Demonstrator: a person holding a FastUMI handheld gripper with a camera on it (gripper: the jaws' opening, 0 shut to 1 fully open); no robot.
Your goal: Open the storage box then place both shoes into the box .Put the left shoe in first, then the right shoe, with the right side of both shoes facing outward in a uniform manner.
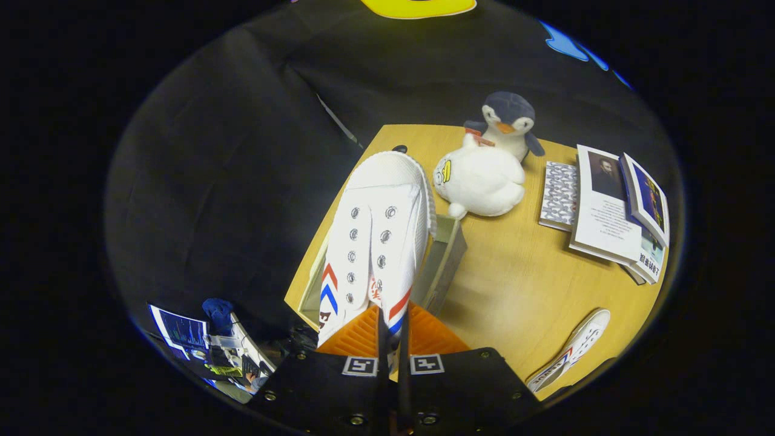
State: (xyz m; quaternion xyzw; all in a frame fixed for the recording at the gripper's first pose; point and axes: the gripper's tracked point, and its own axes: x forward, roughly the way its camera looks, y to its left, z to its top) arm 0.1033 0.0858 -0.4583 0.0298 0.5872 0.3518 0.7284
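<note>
Hand-held gripper (392, 339) pinching shoe (375, 242); plush toys (481, 178) beyond.

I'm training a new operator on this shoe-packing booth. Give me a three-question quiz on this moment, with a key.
1. True or false: the gripper is shut on a white shoe.
2. Where does the second shoe lie?
A. inside the storage box
B. on the table, apart from the box
C. on the books
3. Fill in: the held shoe hangs over the open ______.

Key:
1. True; both fingers pinch its heel end.
2. B; it rests on the wooden table, to the side of the fingers.
3. storage box.
</note>
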